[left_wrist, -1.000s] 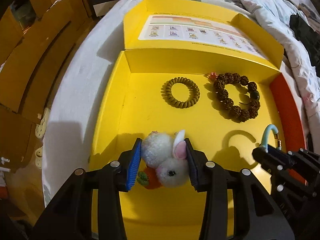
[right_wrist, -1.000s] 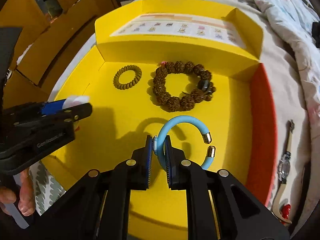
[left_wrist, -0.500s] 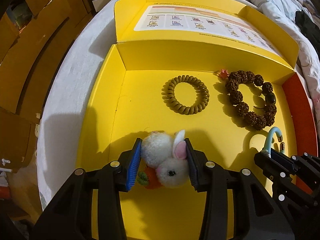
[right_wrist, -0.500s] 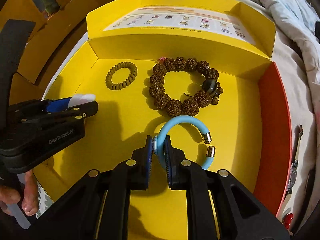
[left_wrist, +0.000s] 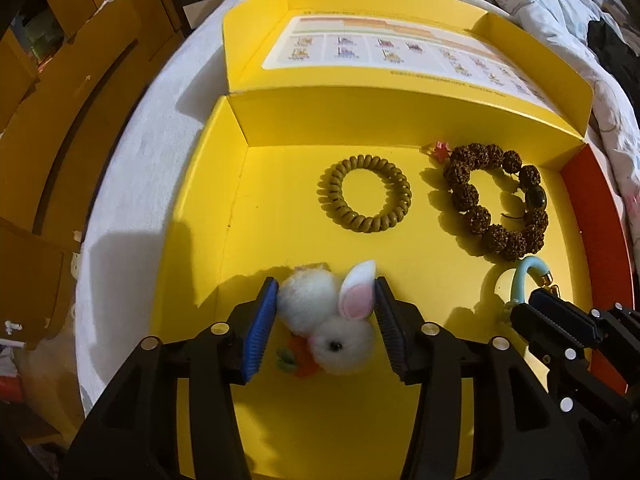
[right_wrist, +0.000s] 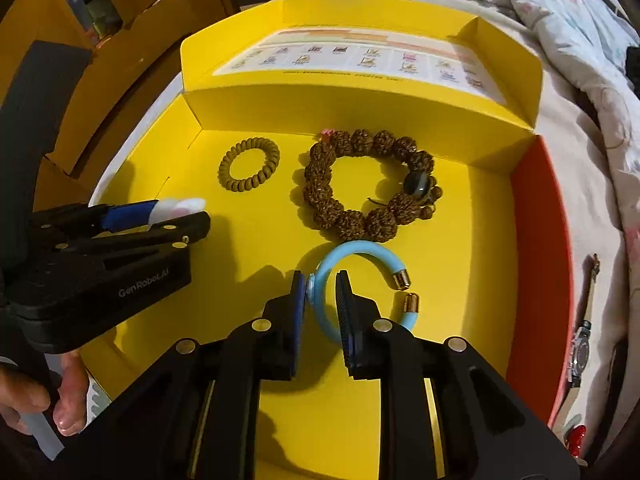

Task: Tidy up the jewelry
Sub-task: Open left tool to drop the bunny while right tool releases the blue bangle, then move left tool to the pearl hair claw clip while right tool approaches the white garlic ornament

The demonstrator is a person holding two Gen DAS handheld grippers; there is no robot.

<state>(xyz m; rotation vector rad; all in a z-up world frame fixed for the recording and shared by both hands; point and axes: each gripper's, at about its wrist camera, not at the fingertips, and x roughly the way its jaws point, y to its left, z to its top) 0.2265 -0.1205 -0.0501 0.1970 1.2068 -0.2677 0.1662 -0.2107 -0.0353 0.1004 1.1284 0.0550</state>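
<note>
A fluffy white rabbit charm [left_wrist: 328, 320] with a pink-lined ear and a small orange carrot was pinched between the blue-padded fingers [left_wrist: 260, 328] of the left gripper [left_wrist: 325, 320], low over the near left part of the yellow box [left_wrist: 400, 168]. In the right wrist view, only the tip of its ear [right_wrist: 182, 205] was seen poking out past the left gripper [right_wrist: 176, 220], which was held from below by a hand [right_wrist: 48, 404].

A light blue open bangle [right_wrist: 360, 280] with gold end caps was seen standing on edge on the box floor, its band passing between the fingers [right_wrist: 348, 320] of the right gripper [right_wrist: 322, 300]. The fingers were parted slightly wider than the band; one pad appeared to touch it while a gap was seen at the other side, so the bangle was no longer clamped. In the left wrist view only the top arc of the bangle [left_wrist: 528, 276] was seen, above the right gripper [left_wrist: 560, 316].

Toward the back wall of the box, an olive coiled hair tie [left_wrist: 365, 199] was laid flat, and just beside it, to the right, a brown beaded bracelet [right_wrist: 370, 186] with one dark glossy bead was laid, apart from the hair tie. The bangle was placed just in front of the bracelet. The box lid [right_wrist: 360, 60], bearing a printed sheet, was folded open behind.

The box was set on a bed; a wristwatch [right_wrist: 582, 344] was left on the bedding [right_wrist: 592, 160] outside the box's red right edge.
</note>
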